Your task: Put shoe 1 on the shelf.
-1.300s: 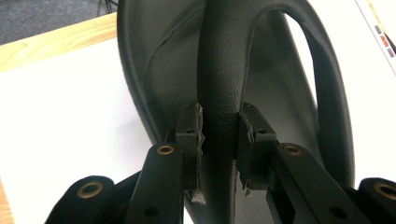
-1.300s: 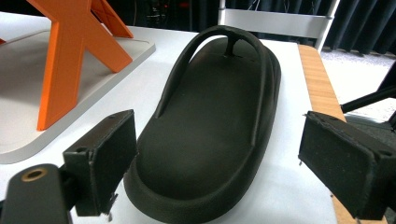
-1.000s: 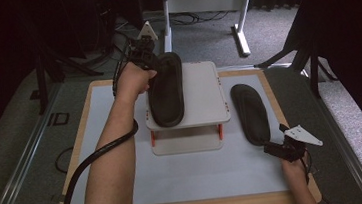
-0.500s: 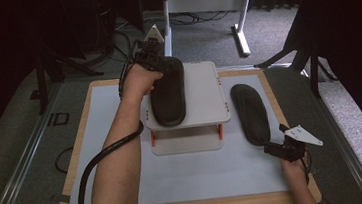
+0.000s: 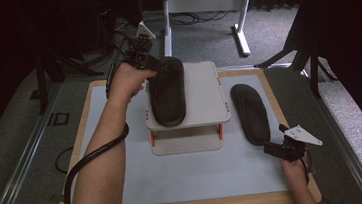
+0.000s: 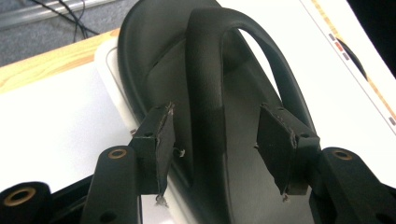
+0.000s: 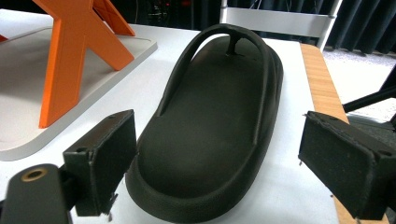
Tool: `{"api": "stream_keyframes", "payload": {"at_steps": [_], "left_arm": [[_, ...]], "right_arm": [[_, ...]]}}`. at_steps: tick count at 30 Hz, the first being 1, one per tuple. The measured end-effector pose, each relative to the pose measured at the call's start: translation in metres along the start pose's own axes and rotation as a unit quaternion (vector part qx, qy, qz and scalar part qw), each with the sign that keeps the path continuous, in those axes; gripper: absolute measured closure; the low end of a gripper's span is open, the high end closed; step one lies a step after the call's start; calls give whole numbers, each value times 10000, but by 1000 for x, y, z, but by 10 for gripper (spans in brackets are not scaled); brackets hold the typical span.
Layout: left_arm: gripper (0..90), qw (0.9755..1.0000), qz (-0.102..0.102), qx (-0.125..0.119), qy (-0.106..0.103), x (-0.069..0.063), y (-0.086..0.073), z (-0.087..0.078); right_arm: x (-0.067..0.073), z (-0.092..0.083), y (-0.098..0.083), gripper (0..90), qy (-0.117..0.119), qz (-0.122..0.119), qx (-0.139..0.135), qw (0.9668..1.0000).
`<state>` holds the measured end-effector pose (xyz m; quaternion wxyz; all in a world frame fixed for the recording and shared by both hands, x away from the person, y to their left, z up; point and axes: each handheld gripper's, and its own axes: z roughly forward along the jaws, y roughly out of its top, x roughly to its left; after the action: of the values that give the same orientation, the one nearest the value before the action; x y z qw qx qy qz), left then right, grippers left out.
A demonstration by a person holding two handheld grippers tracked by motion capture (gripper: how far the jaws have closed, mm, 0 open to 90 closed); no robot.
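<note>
Since the earlier frame, the left gripper [image 5: 145,55] has just opened, releasing the first flip-flop [image 5: 168,97] on the white stand [image 5: 203,92] at upper centre. Right gripper [image 5: 280,151] waits spread open by the second flip-flop [image 5: 251,113], not yet moved, on the table [image 5: 185,172].

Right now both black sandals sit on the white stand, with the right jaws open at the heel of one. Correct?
Not quite. One sandal sits on the stand; the other sandal lies on the mat beside it, as the high view shows. The right gripper is indeed open at its heel.
</note>
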<state>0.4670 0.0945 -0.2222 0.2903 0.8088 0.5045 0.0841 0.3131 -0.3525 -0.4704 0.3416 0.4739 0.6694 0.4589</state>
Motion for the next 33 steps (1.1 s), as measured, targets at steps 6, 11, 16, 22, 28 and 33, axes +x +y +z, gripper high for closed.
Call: {"api": "stream_keyframes", "payload": {"at_steps": [6,11,16,22,28,33], "left_arm": [[460,9998,44,-193,-71,10,-13,-16],[460,9997,27,-225,18,23,-26,-22],[460,9996,-17,-282,29,35,-36,-24],[460,9995,-45,-314,81,50,-53,-19],[459,9992,-99,-337,172,63,-72,-13],[435,9990,-120,-386,186,68,-84,-9]], "right_arm": [[0,0,0,108,4,-7,22,10000],[0,1,0,108,-1,-31,58,10000],[1,1,0,108,13,-29,60,10000],[0,1,0,108,32,-8,47,10000],[0,1,0,108,76,8,46,10000],[0,1,0,108,88,-12,47,9999]]}}
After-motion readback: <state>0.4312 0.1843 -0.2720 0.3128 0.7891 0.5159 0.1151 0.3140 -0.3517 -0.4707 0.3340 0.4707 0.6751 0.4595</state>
